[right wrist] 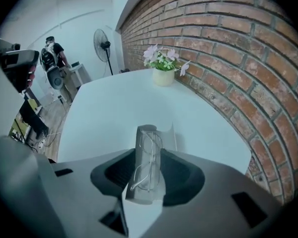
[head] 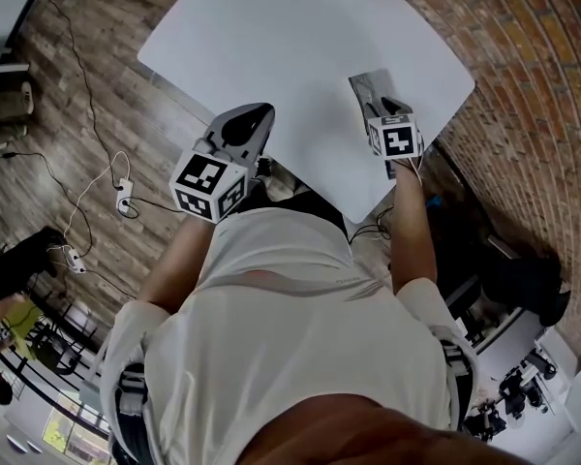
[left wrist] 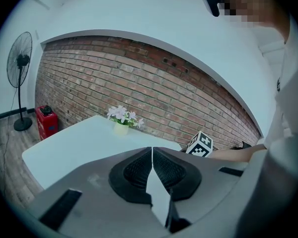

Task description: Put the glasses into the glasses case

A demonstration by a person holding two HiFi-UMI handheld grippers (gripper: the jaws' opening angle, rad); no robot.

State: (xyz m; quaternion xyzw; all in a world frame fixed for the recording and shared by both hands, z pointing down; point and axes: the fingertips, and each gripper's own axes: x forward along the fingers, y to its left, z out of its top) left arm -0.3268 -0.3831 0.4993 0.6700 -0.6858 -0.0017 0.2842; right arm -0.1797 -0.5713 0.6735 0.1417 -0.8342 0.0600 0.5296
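Now the bench carries the open case near its right corner. Your right tool stands over it, its jaws spread wide to either side and gripping nothing. Your left tool hangs closed and empty at the near edge. The glasses lie inside the case, so placing looks done. Next, I'd judge, you fold the lid over without catching the frame.
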